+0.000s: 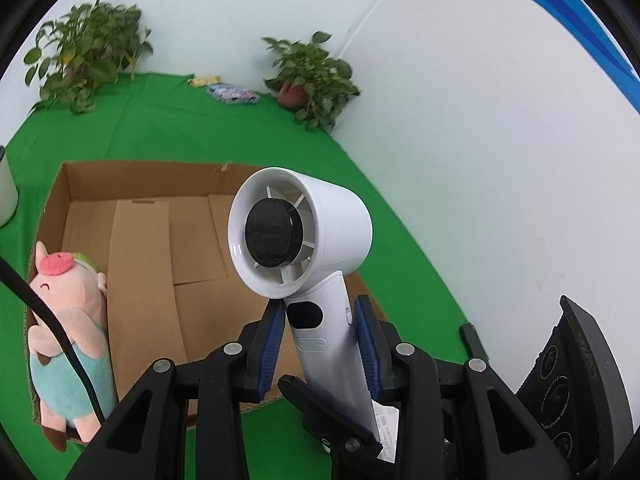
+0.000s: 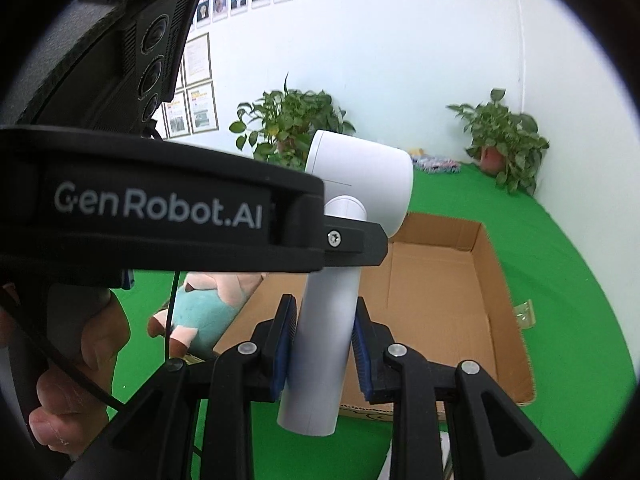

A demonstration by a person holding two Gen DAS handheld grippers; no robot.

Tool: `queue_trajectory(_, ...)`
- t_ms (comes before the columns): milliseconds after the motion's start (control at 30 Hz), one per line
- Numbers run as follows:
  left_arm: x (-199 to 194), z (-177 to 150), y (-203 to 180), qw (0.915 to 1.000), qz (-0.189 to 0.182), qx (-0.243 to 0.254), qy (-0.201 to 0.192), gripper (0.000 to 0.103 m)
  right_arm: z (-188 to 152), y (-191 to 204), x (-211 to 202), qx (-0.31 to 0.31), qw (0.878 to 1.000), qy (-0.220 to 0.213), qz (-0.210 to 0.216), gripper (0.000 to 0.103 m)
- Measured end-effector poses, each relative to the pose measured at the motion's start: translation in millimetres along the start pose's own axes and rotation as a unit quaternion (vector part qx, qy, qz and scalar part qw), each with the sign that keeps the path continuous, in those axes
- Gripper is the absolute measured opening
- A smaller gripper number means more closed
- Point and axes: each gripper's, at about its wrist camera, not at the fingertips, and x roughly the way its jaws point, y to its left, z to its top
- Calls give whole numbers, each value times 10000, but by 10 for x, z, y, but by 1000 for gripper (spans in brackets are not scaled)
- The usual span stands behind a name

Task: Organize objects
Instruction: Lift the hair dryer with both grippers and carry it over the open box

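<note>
A white handheld fan (image 1: 300,236) with a black hub is held upright above the front of an open cardboard box (image 1: 160,240). My left gripper (image 1: 320,316) is shut on its handle, blue pads on both sides. My right gripper (image 2: 325,312) is shut on the same handle (image 2: 326,344) from the other side; the fan head (image 2: 360,180) points away from it. A pink plush pig (image 1: 68,320) in a teal outfit lies in the box against its left wall and also shows in the right wrist view (image 2: 204,308).
The box (image 2: 460,300) sits on a green cloth (image 1: 240,128). Two potted plants (image 1: 84,60) (image 1: 312,80) stand at the back by the white wall, with small packets (image 1: 232,92) between them. A white container (image 1: 6,192) stands at the left edge.
</note>
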Motion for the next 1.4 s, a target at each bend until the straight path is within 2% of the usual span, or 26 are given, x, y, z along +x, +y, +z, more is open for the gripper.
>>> queue_trajectory(200,639,-135,503,9977,248,-311,549,33,-172,-98,538,244,9977,554,302,26)
queue_trajectory(333,999,-202,801,9937,412,-528,898,33,-208,-318,883,463,9934,913,510,26)
queue_trajectory(533,1291,-221,1050,9892,498,-689,1196,33,-229,-493,1177,688,9883,1195,645,26)
queue_trajectory(700,1469,-288,1190,9853,464,-826,1422,33,-388,-383,1250,802,9839,1469,628,25)
queue_trajectory(967,1467,-332,1160,9832,482,-766,1583,34,-508,-286,1199,795,9821,1653,423,24)
queue_trajectory(1133,1335,-316,1128,9842,595,-654,1534,34,-544,-242,1199,825,9810,1675,531,26)
queue_trajectory(1200,1224,-289,1115,9851,757,-618,1415,39,-572,-176,1161,800,9791,1769,601,30)
queue_trajectory(1300,990,-256,1074,9895,751,-504,1124,44,-567,-154,1131,799,9779,1822,649,31)
queue_trajectory(1400,735,-285,1095,9910,1015,-402,778,51,-546,-146,1010,786,9785,1706,855,40)
